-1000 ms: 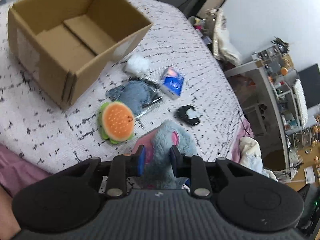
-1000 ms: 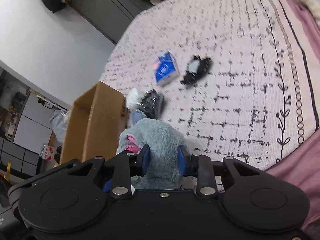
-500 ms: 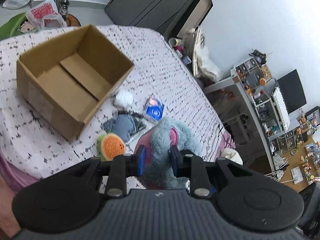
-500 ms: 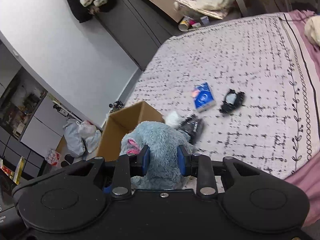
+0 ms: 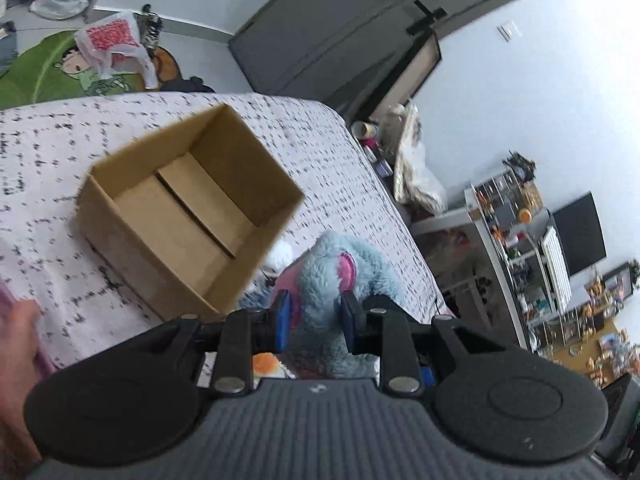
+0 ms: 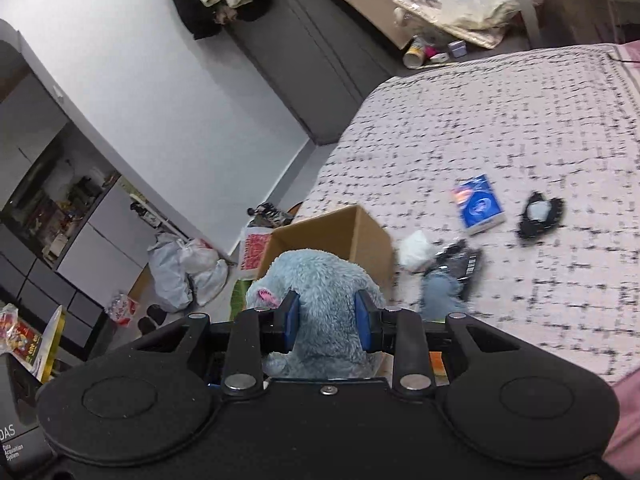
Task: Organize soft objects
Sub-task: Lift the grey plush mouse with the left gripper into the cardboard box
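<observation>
Both grippers clamp the same fluffy blue plush toy [image 5: 332, 280], which is held up off the bed [image 5: 48, 152] between them. In the left wrist view the left gripper [image 5: 314, 316] has its blue pads pressed into the toy's fur on either side, with a pink ear showing just above the right-hand pad. In the right wrist view the right gripper [image 6: 327, 322] squeezes another part of the toy, and a pink patch shows beside its left-hand pad.

An open cardboard box [image 5: 188, 208] stands on the bed, which is covered by a white blanket with black dashes. From the left wrist the inside of the box shows only its bottom flaps, and the plush toy sits in front of and to the right of its near corner, outside it. From the right wrist the toy hides much of the box.

Lying on the blanket beyond the box are a small white soft object [image 6: 416, 250], a dark packet [image 6: 460, 260] with a blue-grey soft item [image 6: 440, 294] against it, a blue packet [image 6: 478, 206] and a black-and-white item [image 6: 538, 216], the last two well apart from the box. A strip of an orange toy [image 5: 264, 364] peeks out under the left gripper. A hand [image 5: 16, 340] shows at the left edge of the left wrist view.
</observation>
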{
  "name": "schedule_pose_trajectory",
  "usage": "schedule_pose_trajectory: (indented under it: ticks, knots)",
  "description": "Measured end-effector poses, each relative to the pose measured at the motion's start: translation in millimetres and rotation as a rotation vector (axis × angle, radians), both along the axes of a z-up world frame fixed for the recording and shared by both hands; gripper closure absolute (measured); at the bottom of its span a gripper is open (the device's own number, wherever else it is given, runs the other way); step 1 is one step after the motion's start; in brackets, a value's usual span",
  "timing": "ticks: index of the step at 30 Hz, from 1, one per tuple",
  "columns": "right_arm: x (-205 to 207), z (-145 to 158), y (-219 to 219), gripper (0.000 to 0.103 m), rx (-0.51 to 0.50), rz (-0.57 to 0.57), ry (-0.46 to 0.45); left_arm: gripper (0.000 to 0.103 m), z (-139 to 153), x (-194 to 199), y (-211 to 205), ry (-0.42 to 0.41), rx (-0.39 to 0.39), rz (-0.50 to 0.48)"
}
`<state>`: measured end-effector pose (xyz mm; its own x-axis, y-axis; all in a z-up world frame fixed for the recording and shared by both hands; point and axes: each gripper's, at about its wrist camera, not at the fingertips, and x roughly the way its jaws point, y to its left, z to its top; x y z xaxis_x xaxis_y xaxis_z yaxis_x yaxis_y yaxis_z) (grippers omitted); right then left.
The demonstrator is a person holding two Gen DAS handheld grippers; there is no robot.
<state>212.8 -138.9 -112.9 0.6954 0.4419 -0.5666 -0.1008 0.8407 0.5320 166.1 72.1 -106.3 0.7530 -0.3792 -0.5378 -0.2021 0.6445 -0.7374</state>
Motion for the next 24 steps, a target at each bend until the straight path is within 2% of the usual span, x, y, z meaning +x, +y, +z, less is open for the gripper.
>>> schedule_pose_trajectory:
  ticks: [14,24]
  knots:
    - [34,-14,56,0.074,0.02,0.07,0.008,0.077,-16,14,55,0.016,-0.046,0.119]
    - [57,-40,81,0.074,0.046,0.11,0.037,0.077,-37,26,78,0.055,-0.049,0.201]
